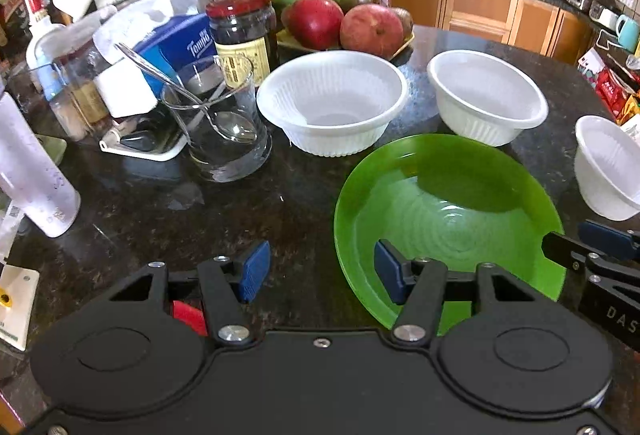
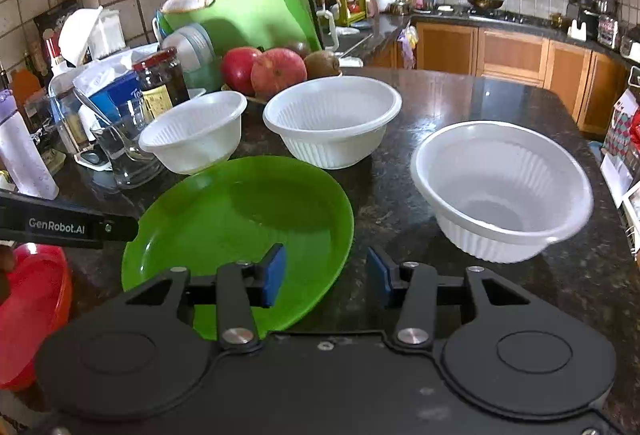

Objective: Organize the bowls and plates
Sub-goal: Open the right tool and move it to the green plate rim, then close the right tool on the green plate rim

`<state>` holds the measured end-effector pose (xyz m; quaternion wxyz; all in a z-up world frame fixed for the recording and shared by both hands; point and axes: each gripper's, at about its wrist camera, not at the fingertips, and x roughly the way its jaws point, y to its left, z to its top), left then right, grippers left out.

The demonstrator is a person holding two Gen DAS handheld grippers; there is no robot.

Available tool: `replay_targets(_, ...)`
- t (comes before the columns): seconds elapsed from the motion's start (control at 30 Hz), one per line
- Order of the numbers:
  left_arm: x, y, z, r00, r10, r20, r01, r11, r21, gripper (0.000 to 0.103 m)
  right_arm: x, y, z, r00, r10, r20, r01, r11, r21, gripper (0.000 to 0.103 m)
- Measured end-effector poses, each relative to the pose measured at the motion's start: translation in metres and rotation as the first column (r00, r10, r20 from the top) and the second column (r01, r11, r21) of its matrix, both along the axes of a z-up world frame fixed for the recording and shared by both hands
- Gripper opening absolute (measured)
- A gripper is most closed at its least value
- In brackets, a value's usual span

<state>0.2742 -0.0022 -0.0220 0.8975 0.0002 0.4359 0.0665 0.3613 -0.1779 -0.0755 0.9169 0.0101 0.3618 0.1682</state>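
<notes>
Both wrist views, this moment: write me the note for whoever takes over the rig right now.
Left tool: open, empty, its right finger over the green plate's near-left rim.
Right tool: open, empty, straddling that plate's near-right edge, not gripping.
Three white bowls stand apart on the dark counter: left bowl, middle bowl, right bowl. A red plate sits at the near left.
Done: nothing stacked or grouped yet.
Left: probably nest the bowls and stack the plates.
</notes>
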Motion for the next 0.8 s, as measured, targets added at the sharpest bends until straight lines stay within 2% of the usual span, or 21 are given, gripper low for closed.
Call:
replay_targets(0.17, 0.013, 0.003, -0.005, 1.000, -0.005, -0.031, 0.005, 1.000, -0.007, 0.062, 0.013, 0.004, -0.007, 1.000, 0.001, -0.024, -0.001, 1.000, 0.005, 0.043)
replay_targets(0.43, 0.030, 0.001, -0.013, 0.997, -0.008, -0.072, 0.009, 1.000, 0.007, 0.061, 0.024, 0.000, -0.013, 0.998, 0.002, -0.055, -0.001, 1.000, 0.010, 0.025)
replay_targets(0.6, 0.033, -0.002, -0.018, 0.995, -0.023, -0.095, 0.023, 1.000, -0.005, 0.054, 0.022, -0.002, -0.013, 0.998, -0.007, -0.056, 0.007, 1.000, 0.001, 0.015)
replay_targets(0.8, 0.026, -0.008, -0.018, 0.992, -0.071, -0.108, 0.066, 0.997, -0.050, 0.041, 0.007, -0.006, -0.010, 0.998, -0.001, -0.066, 0.001, 1.000, -0.006, 0.012)
